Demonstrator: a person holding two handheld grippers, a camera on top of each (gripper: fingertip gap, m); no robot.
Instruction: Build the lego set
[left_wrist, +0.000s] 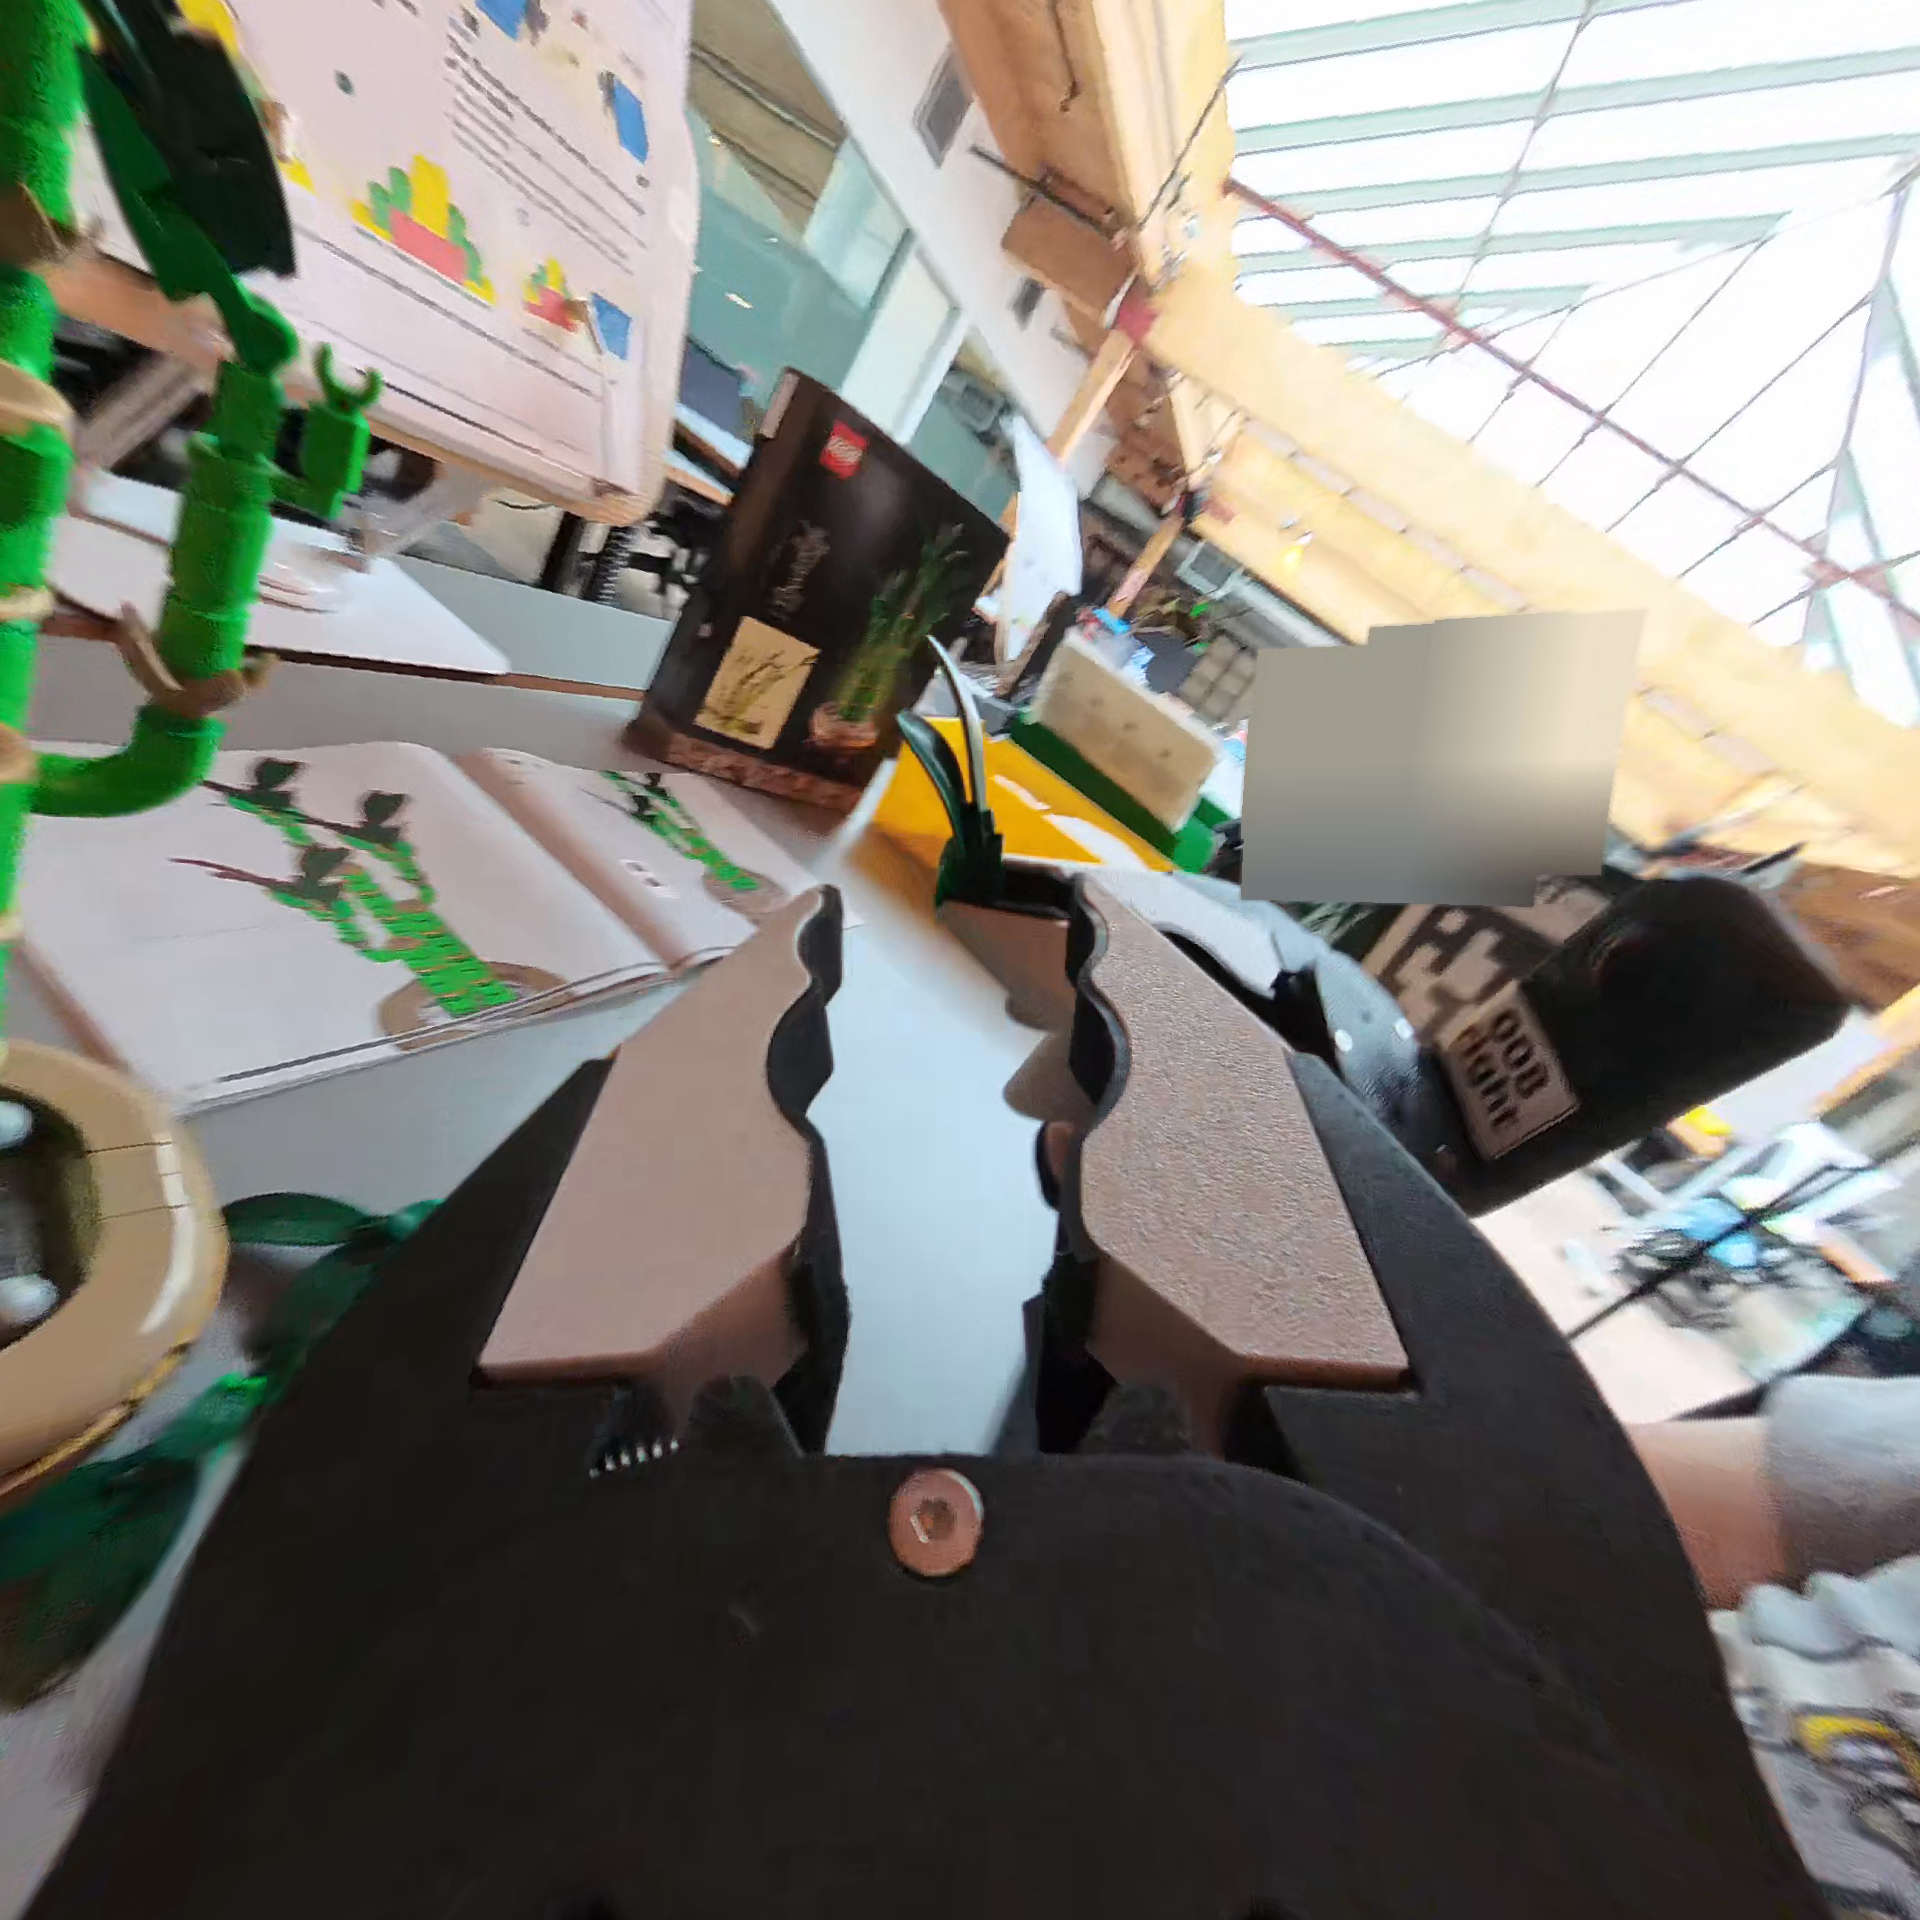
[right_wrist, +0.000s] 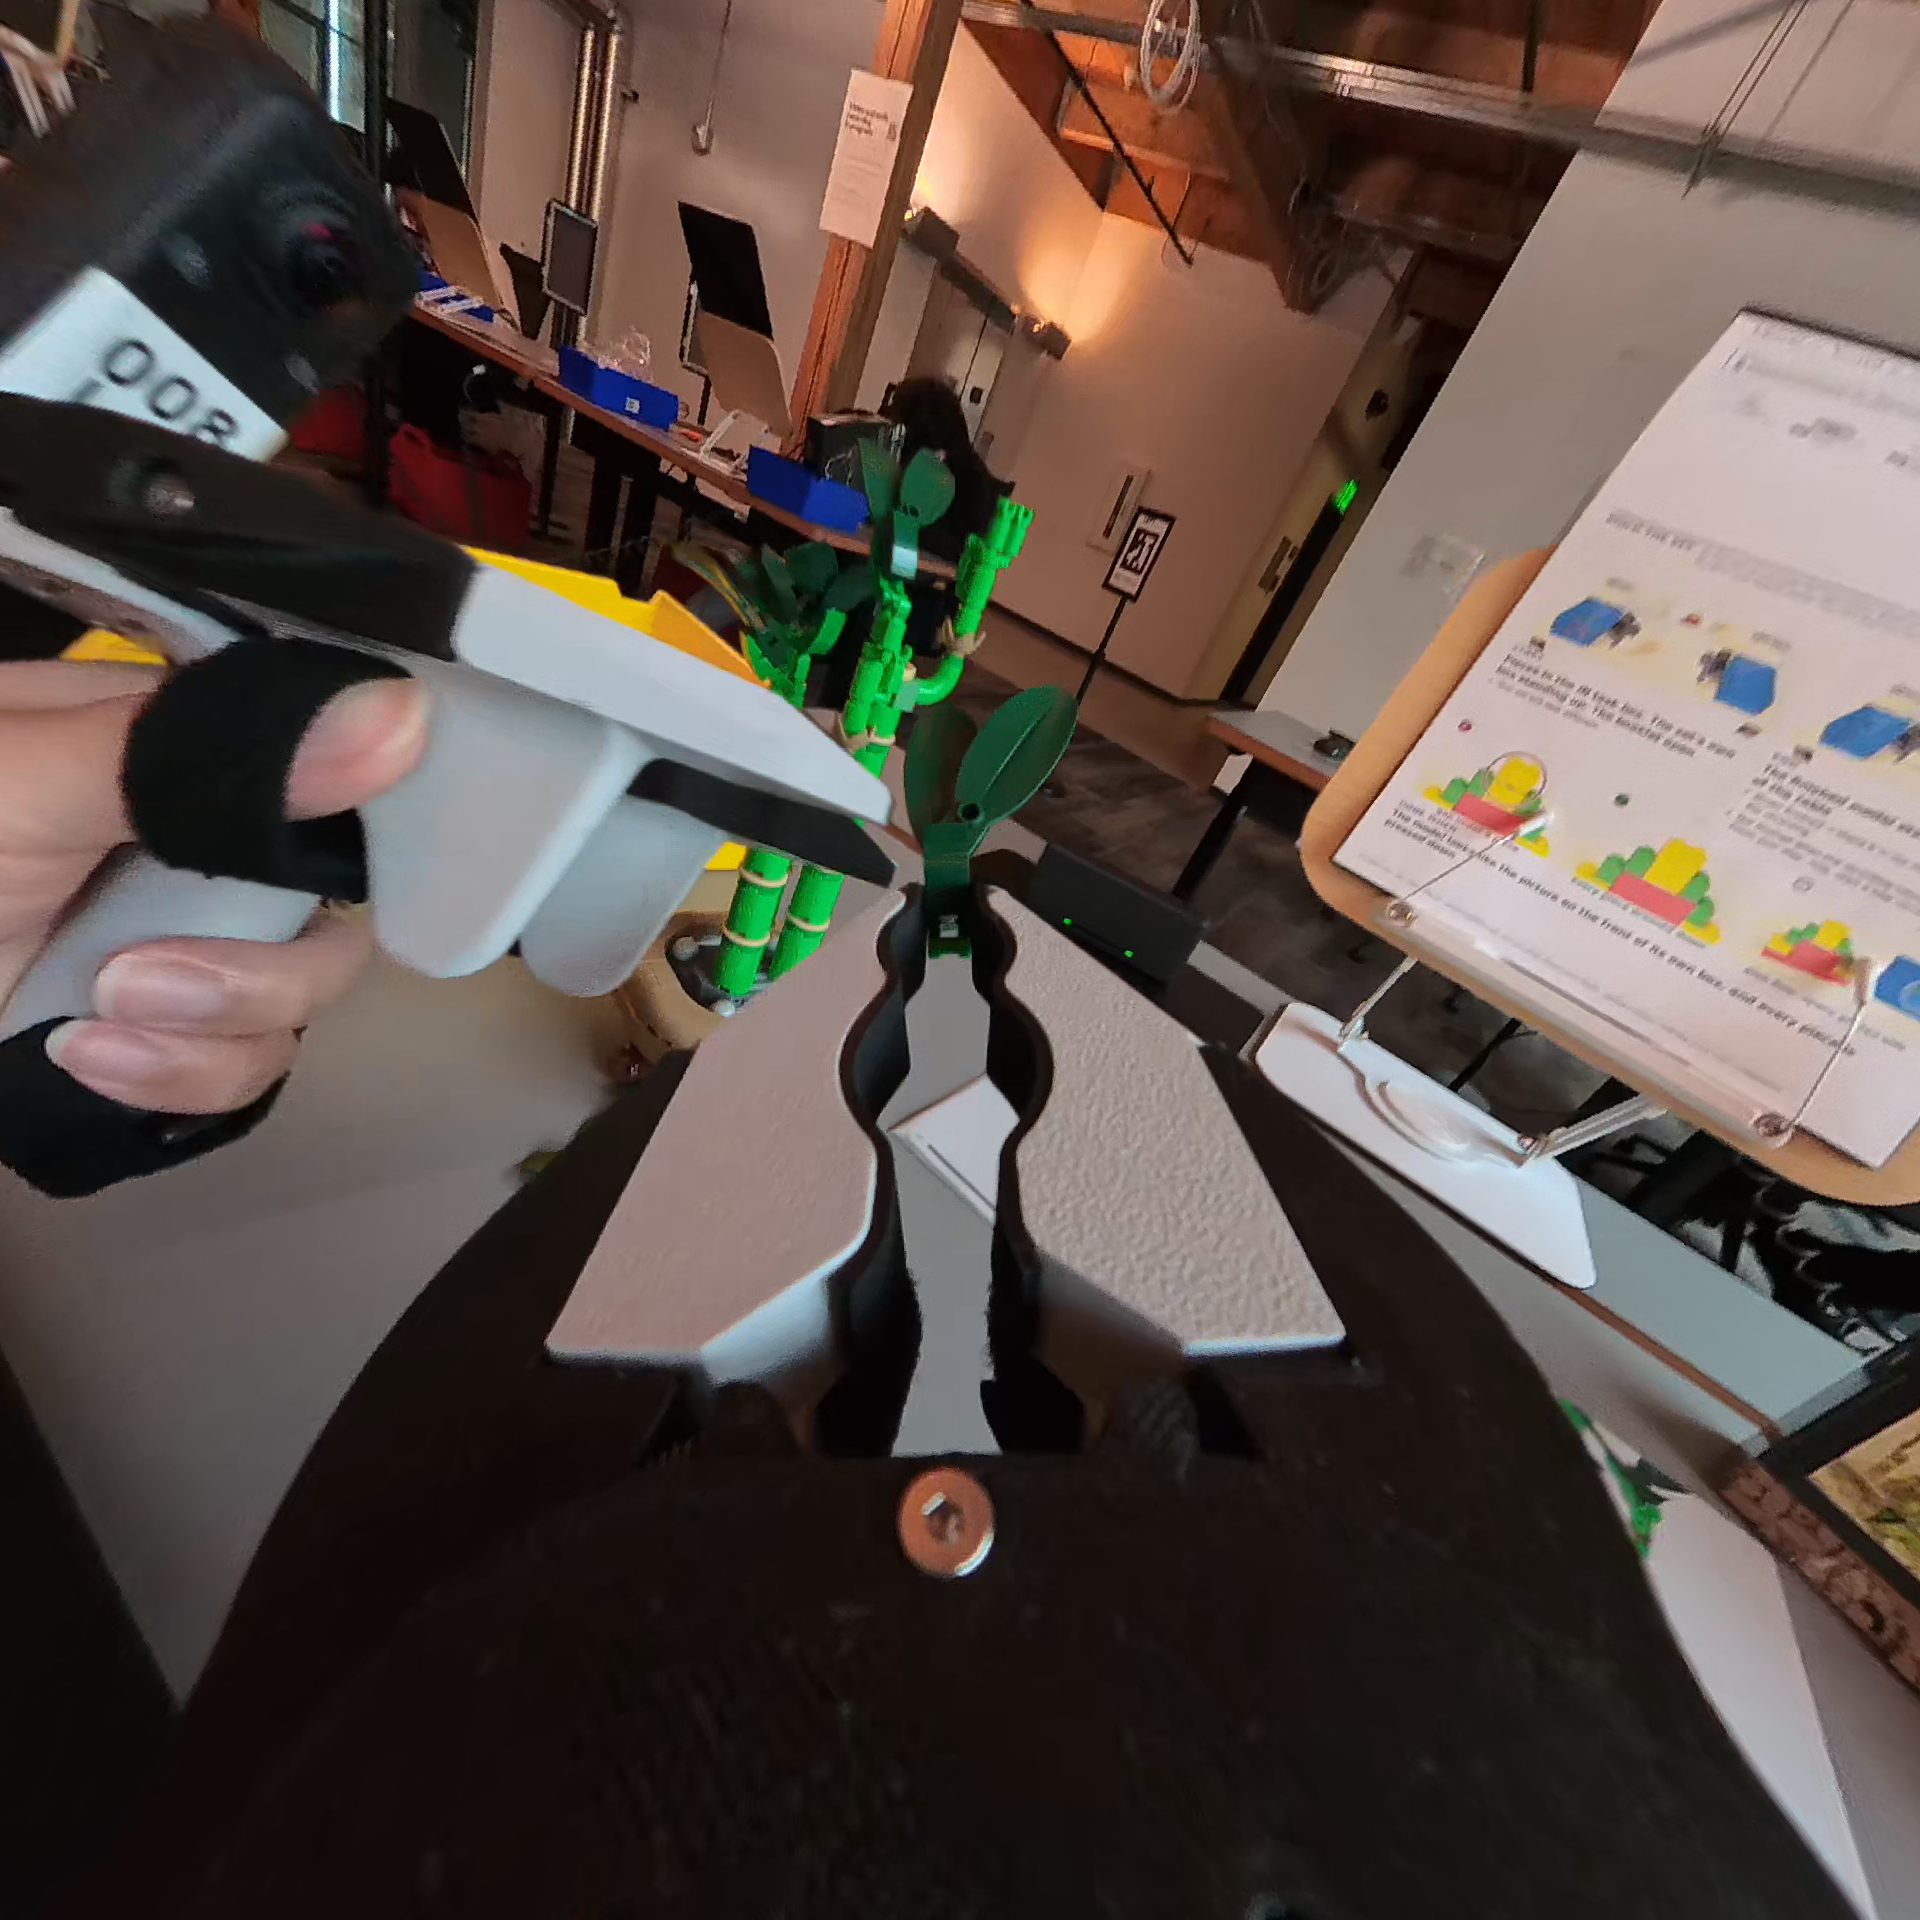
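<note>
In the right wrist view my right gripper is shut on the stem of a dark green leaf piece, whose leaves stick up past the fingertips. The same leaf piece shows in the left wrist view, held just beyond my left gripper, which is open and empty. A gloved hand holds the left gripper just left of the leaf. The green bamboo model stands in its tan pot behind; its stalks and pot fill the left edge of the left wrist view.
An open instruction booklet lies on the grey table, with the dark set box and a yellow tray behind it. A sheet on a wooden stand is at the right. Loose dark green leaves lie by the pot. Left and right tips are no more than a few centimetres apart.
</note>
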